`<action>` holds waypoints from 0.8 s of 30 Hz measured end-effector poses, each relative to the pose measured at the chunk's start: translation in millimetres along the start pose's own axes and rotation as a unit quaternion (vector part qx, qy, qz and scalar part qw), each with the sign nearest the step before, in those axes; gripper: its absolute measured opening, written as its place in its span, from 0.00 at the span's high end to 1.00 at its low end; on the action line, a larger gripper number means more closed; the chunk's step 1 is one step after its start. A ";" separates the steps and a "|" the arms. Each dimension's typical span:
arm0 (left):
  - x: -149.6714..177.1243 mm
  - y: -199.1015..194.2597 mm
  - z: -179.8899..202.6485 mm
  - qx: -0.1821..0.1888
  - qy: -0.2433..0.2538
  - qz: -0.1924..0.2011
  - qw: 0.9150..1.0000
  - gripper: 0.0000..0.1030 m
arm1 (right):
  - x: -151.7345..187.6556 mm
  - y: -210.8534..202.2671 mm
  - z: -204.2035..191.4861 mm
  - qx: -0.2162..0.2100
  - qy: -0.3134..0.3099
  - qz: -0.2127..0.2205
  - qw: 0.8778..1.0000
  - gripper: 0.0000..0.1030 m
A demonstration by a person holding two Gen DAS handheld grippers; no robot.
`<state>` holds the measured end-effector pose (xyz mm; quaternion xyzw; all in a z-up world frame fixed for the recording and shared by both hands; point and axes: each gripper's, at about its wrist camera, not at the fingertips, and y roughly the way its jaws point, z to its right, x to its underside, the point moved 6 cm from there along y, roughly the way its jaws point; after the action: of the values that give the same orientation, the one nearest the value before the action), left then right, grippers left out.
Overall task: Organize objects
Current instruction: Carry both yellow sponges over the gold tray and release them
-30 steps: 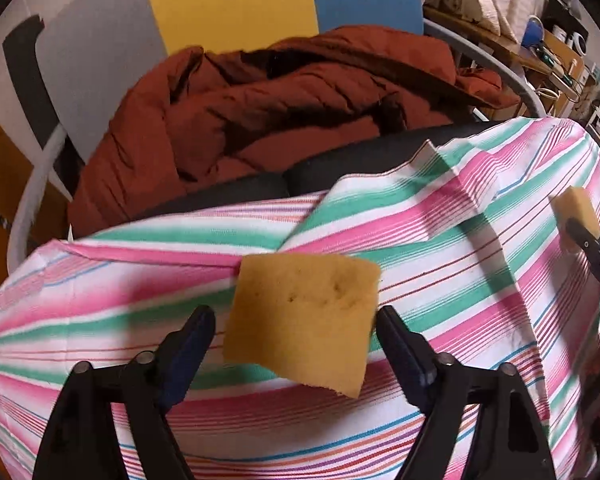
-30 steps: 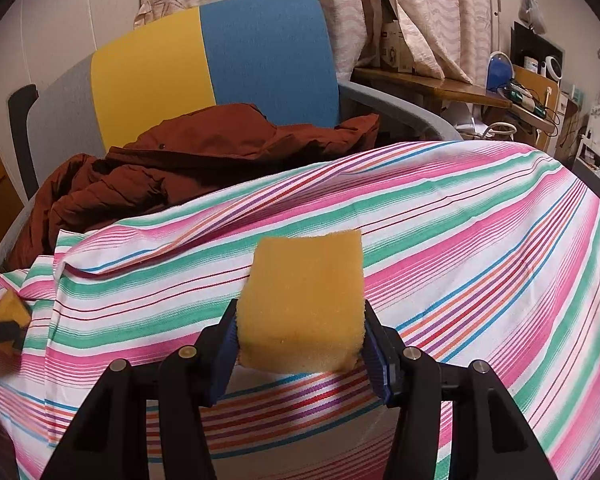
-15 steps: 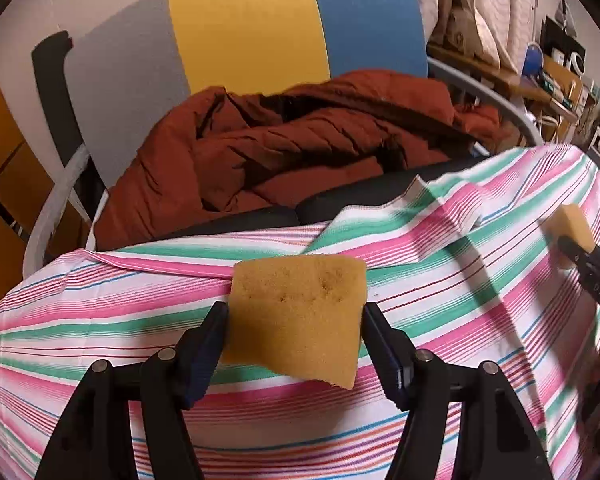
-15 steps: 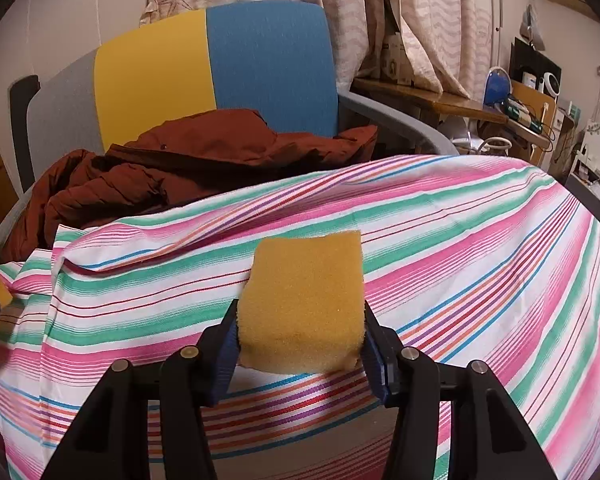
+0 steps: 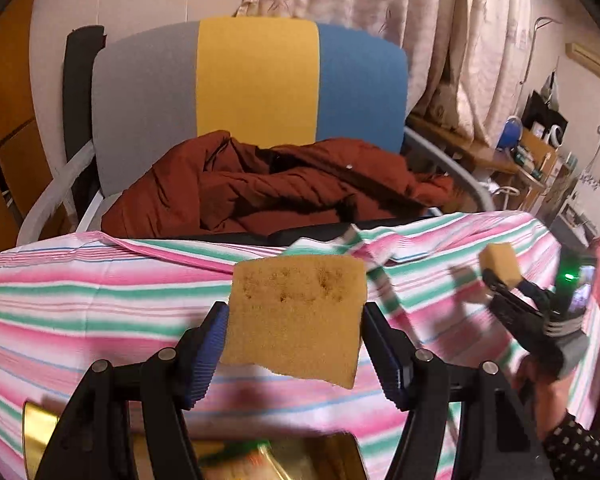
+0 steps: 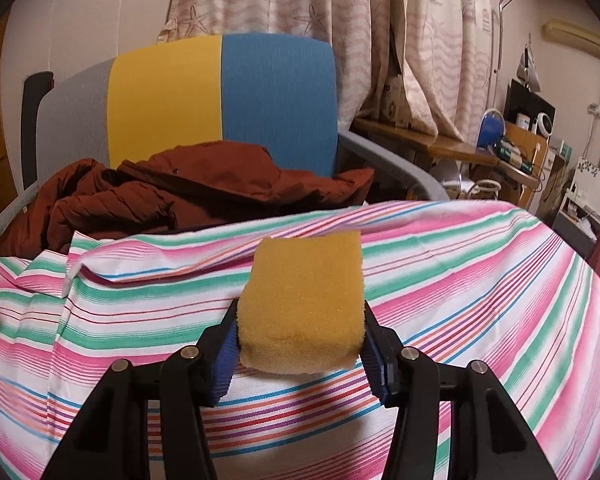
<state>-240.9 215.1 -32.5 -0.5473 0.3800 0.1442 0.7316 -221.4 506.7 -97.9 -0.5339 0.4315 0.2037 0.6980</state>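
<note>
While both claws hang above the striped tablecloth (image 6: 480,280), we hold a yellow sponge in each: our left claw (image 5: 294,344) is closed on a pitted sponge (image 5: 296,316), our right claw (image 6: 300,344) on a smoother sponge (image 6: 304,300). At twelve o'clock sits a chair (image 6: 220,100) heaped with a rust-brown jacket (image 5: 276,188). In the left view, the right claw's sponge shows at three o'clock.

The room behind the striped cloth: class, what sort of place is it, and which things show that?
Probably a lived-in room at home: patterned curtains, a chair with a rust-red jacket dumped on it, and a cluttered wooden side desk.
</note>
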 end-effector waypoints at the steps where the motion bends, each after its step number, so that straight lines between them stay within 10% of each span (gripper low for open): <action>1: 2.7 -7.0 0.6 0.003 -0.004 0.005 1.000 0.34 | -1.0 -2.2 -0.3 -0.001 0.000 0.004 1.000 0.47; 24: 118.4 -131.5 -42.9 0.014 -0.066 0.035 0.997 0.34 | 39.6 -151.3 -24.4 -0.158 0.050 -0.005 0.986 0.47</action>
<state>-96.2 104.5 -31.0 -0.5125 0.3518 0.1997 0.7574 -96.5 424.8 -45.7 -0.6496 0.4256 0.2386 0.5830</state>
